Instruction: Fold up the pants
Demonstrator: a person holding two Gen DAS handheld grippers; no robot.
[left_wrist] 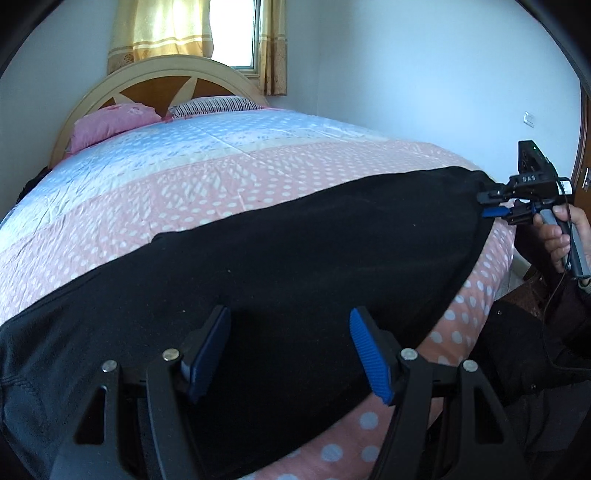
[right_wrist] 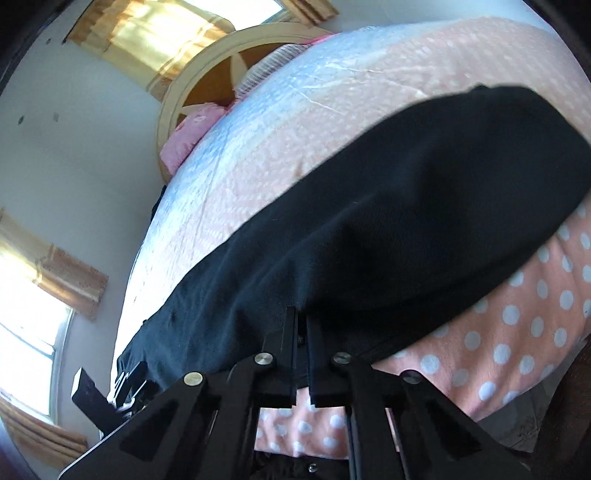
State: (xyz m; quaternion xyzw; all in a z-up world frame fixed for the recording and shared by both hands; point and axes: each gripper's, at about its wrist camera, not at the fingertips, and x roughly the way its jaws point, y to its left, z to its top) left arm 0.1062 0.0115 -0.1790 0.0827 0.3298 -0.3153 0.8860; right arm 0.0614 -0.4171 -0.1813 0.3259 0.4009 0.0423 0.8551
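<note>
Lit by soft daylight from a bright, blown-out window (left_wrist: 236, 33) behind thin yellow curtains (left_wrist: 162, 29). Strong fisheye bending and dark vignetting at all corners. Sharp in the left wrist view; smeared with motion blur in the right. No detail in the black fabric pants (left_wrist: 277, 266), only flat darkness.

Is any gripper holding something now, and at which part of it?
The right gripper is shut on the black pants at their near edge; the left gripper is open above them.
</note>
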